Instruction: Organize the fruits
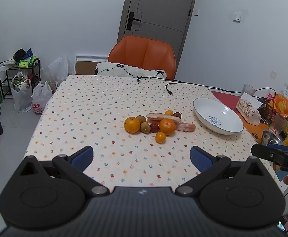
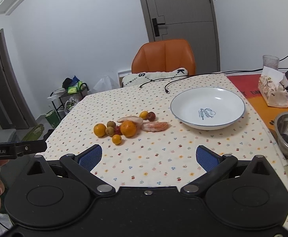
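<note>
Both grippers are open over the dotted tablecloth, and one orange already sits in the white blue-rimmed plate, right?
Not quite. The white blue-rimmed plate holds nothing; the right wrist view shows only its printed logo. The oranges lie in the fruit cluster on the dotted tablecloth. Both the left gripper and right gripper are open.

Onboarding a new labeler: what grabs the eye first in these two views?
The cluster of fruit mid-table on the dotted tablecloth: oranges, small brown and red fruits, peeled pomelo-like segments. Right of it sits an empty white plate with blue print. Behind the table stands an orange chair; both the left gripper and the right gripper hang open and empty in the foreground.
</note>
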A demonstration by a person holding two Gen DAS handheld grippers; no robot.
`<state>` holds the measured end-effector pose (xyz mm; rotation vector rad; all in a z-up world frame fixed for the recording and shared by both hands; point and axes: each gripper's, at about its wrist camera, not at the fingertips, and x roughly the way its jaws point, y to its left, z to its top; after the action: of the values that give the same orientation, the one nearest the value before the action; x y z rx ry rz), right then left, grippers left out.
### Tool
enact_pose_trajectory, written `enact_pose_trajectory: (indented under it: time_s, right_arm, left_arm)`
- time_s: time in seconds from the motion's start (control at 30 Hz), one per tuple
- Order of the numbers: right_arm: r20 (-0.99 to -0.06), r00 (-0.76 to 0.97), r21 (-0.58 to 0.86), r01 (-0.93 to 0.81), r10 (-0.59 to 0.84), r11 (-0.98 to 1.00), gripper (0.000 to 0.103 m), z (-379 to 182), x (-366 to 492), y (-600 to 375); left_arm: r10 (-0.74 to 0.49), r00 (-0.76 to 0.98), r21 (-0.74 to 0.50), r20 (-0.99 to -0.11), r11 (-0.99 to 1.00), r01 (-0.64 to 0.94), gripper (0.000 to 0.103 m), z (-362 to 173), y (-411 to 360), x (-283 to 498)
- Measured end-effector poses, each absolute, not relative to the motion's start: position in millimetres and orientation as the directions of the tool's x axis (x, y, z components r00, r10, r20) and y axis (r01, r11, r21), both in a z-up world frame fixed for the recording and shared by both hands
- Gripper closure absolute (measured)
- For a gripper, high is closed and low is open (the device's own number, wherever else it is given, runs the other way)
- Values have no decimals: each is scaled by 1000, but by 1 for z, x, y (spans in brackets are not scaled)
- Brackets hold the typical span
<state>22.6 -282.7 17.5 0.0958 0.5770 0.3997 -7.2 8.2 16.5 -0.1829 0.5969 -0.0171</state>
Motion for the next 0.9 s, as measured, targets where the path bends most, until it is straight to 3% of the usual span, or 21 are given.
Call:
enact_pose_trajectory:
  time_s: [0.3,0.9]
  right_arm:
    - [-496,765,210,-352,410,912,0,13,32,-284]
    - [-491,733,258,-394,471,882,0,-7,66,-279]
  left_arm:
    - [7,832,-109,-555,991,-81,0,13,3,7]
    - [-47,819,-128,-571,991,-32,1,-15,-8,55]
